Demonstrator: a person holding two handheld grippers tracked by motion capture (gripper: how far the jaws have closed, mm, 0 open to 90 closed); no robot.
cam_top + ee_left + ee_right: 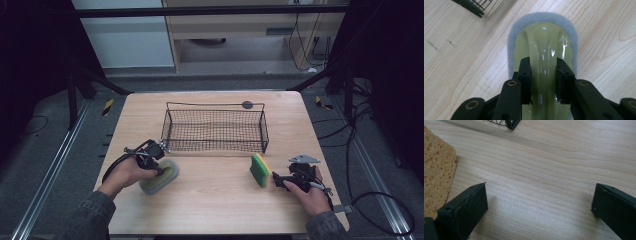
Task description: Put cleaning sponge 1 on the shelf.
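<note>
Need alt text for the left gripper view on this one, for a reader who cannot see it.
The left gripper has its two black jaws closed on the raised, glossy pale-green handle of a scrubber with a grey felt rim, lying flat on the light wooden table. A corner of the black wire basket shows at the top left.

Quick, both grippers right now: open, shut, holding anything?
Left gripper: shut on the handle of the grey-padded scrubber, which lies on the table.
Right gripper: open, holding nothing; the yellow-green sponge lies just beside it.

Grey-green scrubber (pixel 159 176), yellow-green sponge (pixel 260 170), blk basket (pixel 215 131)
</note>
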